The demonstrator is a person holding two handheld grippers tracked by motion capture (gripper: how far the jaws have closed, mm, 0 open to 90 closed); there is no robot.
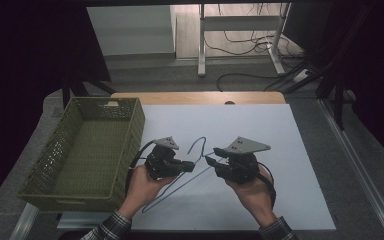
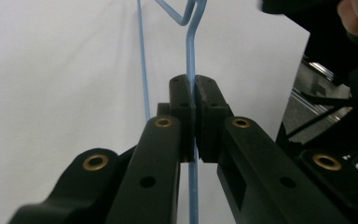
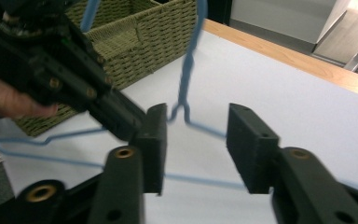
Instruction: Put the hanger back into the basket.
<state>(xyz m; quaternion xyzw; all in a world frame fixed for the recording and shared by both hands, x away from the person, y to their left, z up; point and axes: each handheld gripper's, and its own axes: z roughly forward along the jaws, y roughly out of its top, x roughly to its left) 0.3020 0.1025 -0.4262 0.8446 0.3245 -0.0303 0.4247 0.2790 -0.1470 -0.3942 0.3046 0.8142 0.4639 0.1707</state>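
A light-blue wire hanger point(image 1: 180, 186) hangs just above the white table sheet point(image 1: 260, 130), hook point(image 1: 198, 144) pointing away from me. My left gripper point(image 1: 190, 166) is shut on the hanger's wire near its neck. In the left gripper view the pads point(image 2: 182, 93) pinch the blue wire point(image 2: 189, 51). My right gripper point(image 1: 209, 160) faces it from the right with its jaws apart. In the right gripper view the hanger's twisted neck point(image 3: 182, 109) sits between the open jaws point(image 3: 196, 126), touching neither pad. The left gripper point(image 3: 65, 65) reaches in from that view's upper left.
An empty olive woven basket point(image 1: 130, 150) stands at the left, half off the sheet, close to my left hand; its corner point(image 3: 135, 42) lies behind the hanger. Bare wood tabletop point(image 1: 195, 97) runs along the far edge. Beyond it are a desk frame and floor cables.
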